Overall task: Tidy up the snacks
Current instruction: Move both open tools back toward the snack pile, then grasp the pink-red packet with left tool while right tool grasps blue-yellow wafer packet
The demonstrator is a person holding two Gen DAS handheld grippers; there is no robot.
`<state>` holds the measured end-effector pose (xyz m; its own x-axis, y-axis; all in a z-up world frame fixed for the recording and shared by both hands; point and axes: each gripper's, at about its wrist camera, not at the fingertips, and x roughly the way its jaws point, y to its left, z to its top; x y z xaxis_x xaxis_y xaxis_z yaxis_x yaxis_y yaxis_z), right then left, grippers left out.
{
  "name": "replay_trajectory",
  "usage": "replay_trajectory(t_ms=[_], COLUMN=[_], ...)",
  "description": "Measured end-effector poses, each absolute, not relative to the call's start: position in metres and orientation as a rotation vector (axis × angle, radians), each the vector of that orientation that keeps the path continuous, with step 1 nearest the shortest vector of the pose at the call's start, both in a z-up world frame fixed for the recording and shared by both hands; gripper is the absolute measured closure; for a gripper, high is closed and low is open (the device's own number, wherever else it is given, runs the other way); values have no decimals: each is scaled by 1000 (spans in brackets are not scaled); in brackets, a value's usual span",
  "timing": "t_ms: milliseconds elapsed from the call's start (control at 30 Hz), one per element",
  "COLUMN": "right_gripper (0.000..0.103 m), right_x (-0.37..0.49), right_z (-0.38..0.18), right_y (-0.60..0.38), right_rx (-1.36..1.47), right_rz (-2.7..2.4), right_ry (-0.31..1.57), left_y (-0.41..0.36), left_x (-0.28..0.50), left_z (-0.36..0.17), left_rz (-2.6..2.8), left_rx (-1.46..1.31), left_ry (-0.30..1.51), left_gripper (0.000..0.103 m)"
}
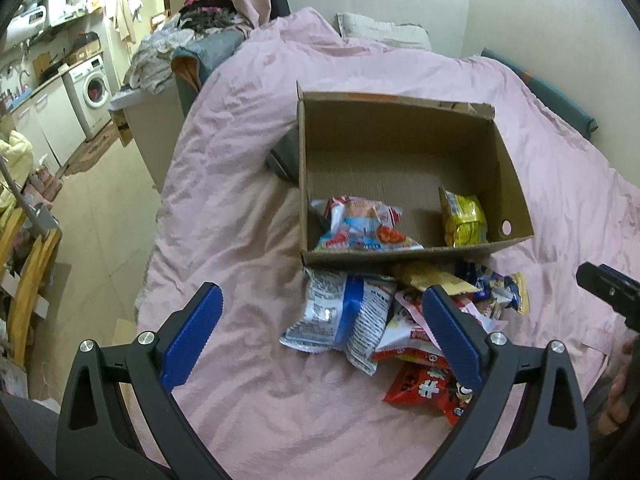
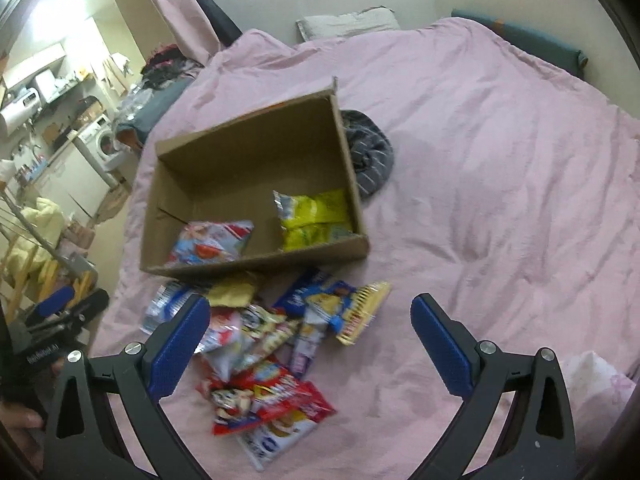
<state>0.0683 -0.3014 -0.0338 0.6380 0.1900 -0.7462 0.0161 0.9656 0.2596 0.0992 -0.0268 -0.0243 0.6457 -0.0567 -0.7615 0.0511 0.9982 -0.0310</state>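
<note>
Here, we see a heap of snack packets (image 1: pixel 404 320) on the pink bedspread (image 1: pixel 240 220), just near of the cardboard box (image 1: pixel 400 140) holding a yellow packet (image 1: pixel 464 216) and a red-and-blue packet (image 1: pixel 360 224). Our left gripper (image 1: pixel 320 312) and right gripper (image 2: pixel 310 320) both hang over the heap, jaws wide, gripping nothing.

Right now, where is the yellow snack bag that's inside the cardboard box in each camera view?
Left wrist view: the yellow snack bag sits right of center, in the box's near right corner.
Right wrist view: the same bag is at center, against the box's right wall.
Shared landmark: the cardboard box on the pink bedspread.
</note>
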Motion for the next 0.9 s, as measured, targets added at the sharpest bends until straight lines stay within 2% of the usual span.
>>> replay_trajectory(t_ms=[200,400,633,733,900], right_gripper=[1,1,1,1,1], right_x=[62,60,67,69,71], right_z=[-57,-77,-82,-81,-79], right_y=[-326,-362,-370,-368,-366], right_rx=[261,451,554,574,565], right_rz=[16,-38,-31,-15,-8], right_ry=[960,1027,1038,1040,1035], left_y=[-33,-41,-73,-97,-117], left_x=[107,114,117,128,147], left_z=[-43,-65,-53,-61,-95], left_rz=[-71,-83,-201,-218,-190], left_rx=[-30,-19,-82,-74,-88], left_ry=[948,1049,1081,1153,1265], left_gripper=[4,4,4,5,19])
